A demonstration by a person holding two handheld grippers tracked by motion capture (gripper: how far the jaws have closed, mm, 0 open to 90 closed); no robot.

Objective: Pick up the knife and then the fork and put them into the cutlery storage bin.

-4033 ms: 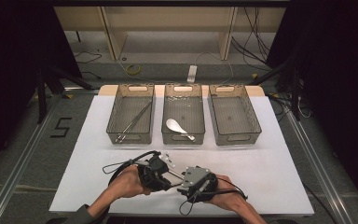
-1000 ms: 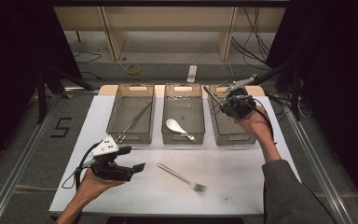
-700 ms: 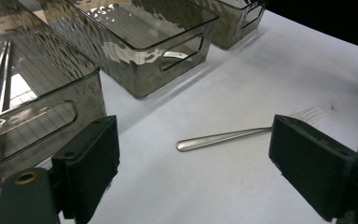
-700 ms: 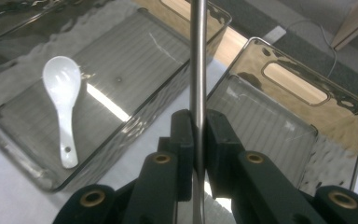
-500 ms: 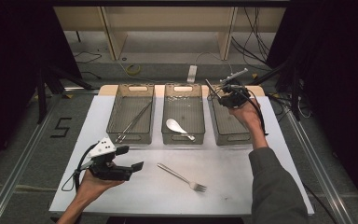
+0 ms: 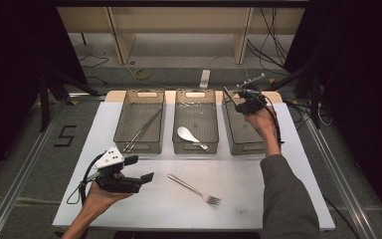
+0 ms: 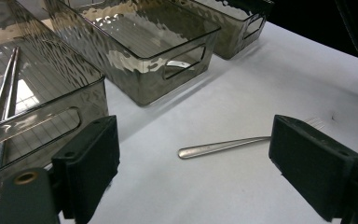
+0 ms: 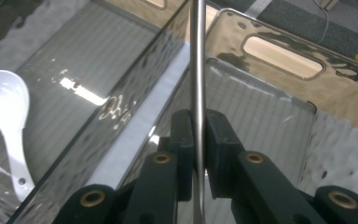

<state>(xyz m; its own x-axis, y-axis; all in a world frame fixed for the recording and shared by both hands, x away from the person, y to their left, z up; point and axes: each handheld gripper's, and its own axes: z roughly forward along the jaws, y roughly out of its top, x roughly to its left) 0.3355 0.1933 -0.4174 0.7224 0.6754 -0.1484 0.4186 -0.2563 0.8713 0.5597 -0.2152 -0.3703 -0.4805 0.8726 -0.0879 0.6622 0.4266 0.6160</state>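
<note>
A thin metal utensil handle [image 8: 197, 70] is clamped by the right gripper [image 8: 196, 140] above the right bin [image 6: 242, 144]; the left gripper [image 7: 193, 172] is held open near the fork [image 6: 195, 189].

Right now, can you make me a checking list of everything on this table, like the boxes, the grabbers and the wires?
Surface: white table top, bare around the fork.
Job's things: slim metal utensil clamped in the right gripper over the right bin; fork lying loose on the table.
Clutter: chopsticks in the left bin; white spoon in the middle bin.
Grippers: left gripper open, empty, pointed at the fork; right shut on the utensil.
Cables: black cable trailing from the left gripper.
Surroundings: dark floor, wooden shelving behind, number 5 marked on the floor.
</note>
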